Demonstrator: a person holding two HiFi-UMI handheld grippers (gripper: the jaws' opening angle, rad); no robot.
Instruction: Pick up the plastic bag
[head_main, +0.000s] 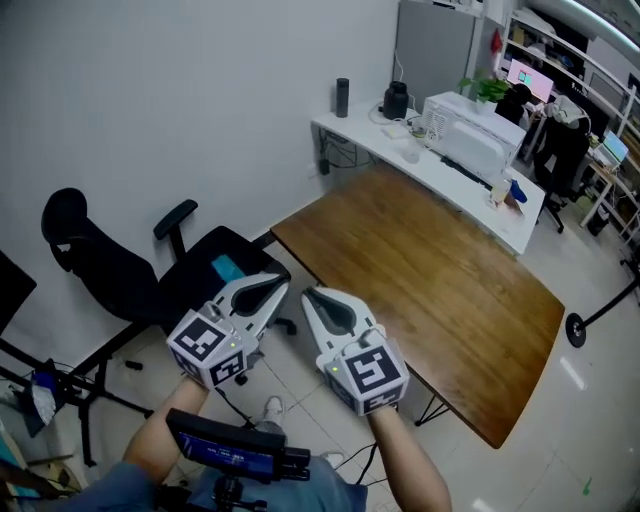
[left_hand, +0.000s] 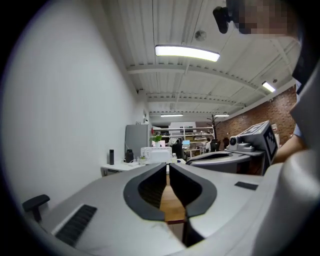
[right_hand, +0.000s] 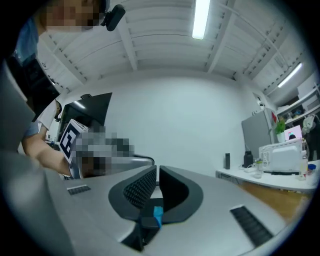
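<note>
Jaws on the left gripper (left_hand: 167, 167) stand almost together, with only a thin slit between the tips and nothing in it; through the opening behind them a strip of the wooden table (head_main: 440, 280) shows. The right gripper (right_hand: 156, 170) is the same, its ribbed pads drawn nearly shut on nothing, and both are held in the air side by side off the near corner of the table. That table is bare, so the plastic bag (head_main: 228, 267) is most likely the small blue-green thing lying flat on the seat of the black chair (head_main: 195, 282), just beyond the left gripper's tips, though it is too small to be sure. A sliver of the same blue shows low in the right gripper view through the gap at the root of the jaws. If it is a bag, it should be very light, limp and slippery, with no stiffness to push against, so it will probably crumple, slide on the seat or slip out of a shallow pinch. The best hold would be a raised fold, a bunched corner or a handle, taken deep between the pads rather than at the very tips. The soft seat should let one pad press down beside the film and scoop under it. Either pair of jaws would have to open first.
</note>
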